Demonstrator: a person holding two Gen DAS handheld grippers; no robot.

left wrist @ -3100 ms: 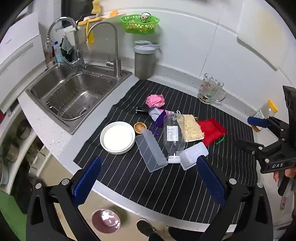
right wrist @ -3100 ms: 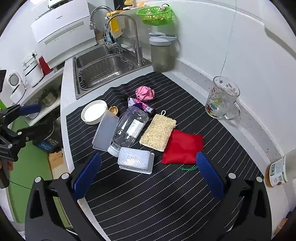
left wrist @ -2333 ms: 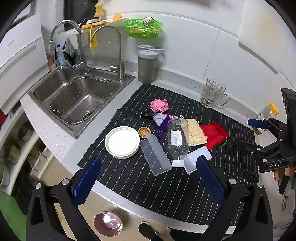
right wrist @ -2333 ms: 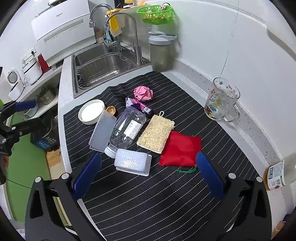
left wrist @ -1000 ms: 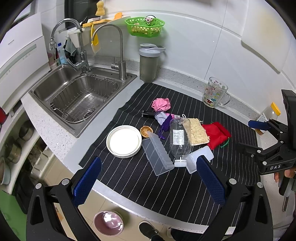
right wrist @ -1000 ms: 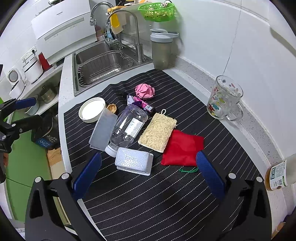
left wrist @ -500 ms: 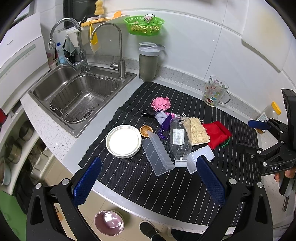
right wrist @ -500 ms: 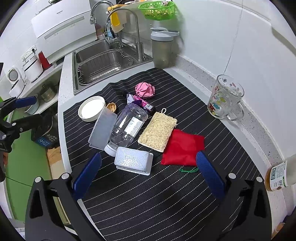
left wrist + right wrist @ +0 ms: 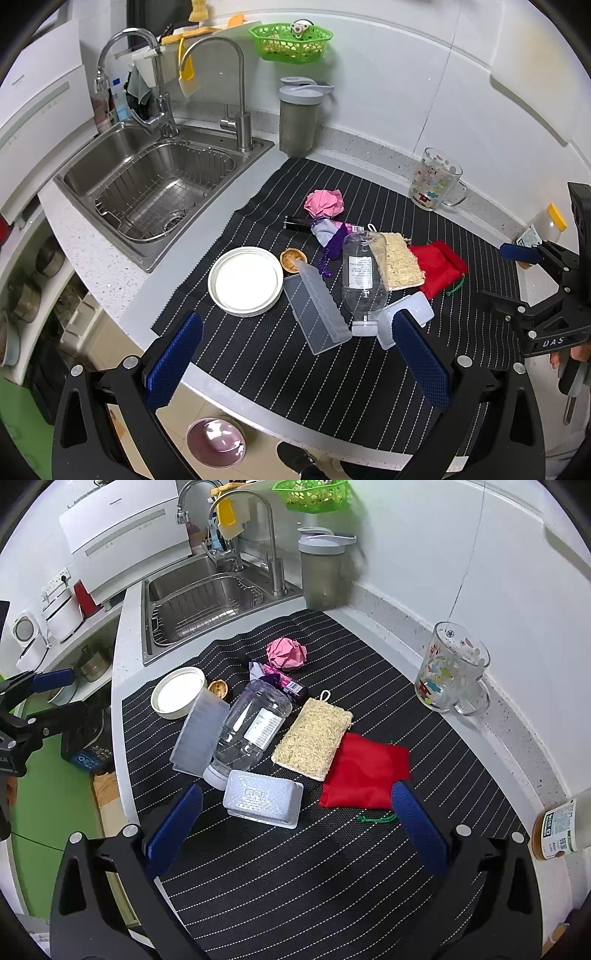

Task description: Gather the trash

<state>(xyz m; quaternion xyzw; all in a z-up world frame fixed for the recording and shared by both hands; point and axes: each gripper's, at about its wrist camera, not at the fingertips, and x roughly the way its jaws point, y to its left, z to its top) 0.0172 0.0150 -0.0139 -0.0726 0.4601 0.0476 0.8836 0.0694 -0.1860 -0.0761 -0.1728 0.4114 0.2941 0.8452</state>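
Trash lies in a heap on the black striped mat point(image 9: 280, 373) point(image 9: 295, 878): a clear plastic bottle point(image 9: 360, 273) point(image 9: 255, 731) on its side, a pink crumpled paper ball point(image 9: 324, 202) point(image 9: 286, 653), a purple wrapper point(image 9: 332, 236) point(image 9: 280, 679), a nutshell point(image 9: 291, 259) point(image 9: 218, 686), a clear lid point(image 9: 316, 308) point(image 9: 201, 736) and a white plastic tray point(image 9: 404, 317) point(image 9: 263, 803). My left gripper point(image 9: 295, 362) hovers open over the mat's near edge, holding nothing. My right gripper point(image 9: 295, 838) hangs open above the mat, just before the tray, also empty.
A white round dish point(image 9: 245, 280) point(image 9: 179, 692), a loofah pad point(image 9: 400, 264) point(image 9: 314, 738) and a red pouch point(image 9: 439, 264) point(image 9: 365, 771) share the mat. A glass mug point(image 9: 436, 184) point(image 9: 452, 675) and grey canister point(image 9: 299, 118) point(image 9: 325, 572) stand by the wall; the sink point(image 9: 147, 184) point(image 9: 199, 605) is left.
Both grippers have only drifted a little over the counter; nothing on the mat has moved and both stay open.
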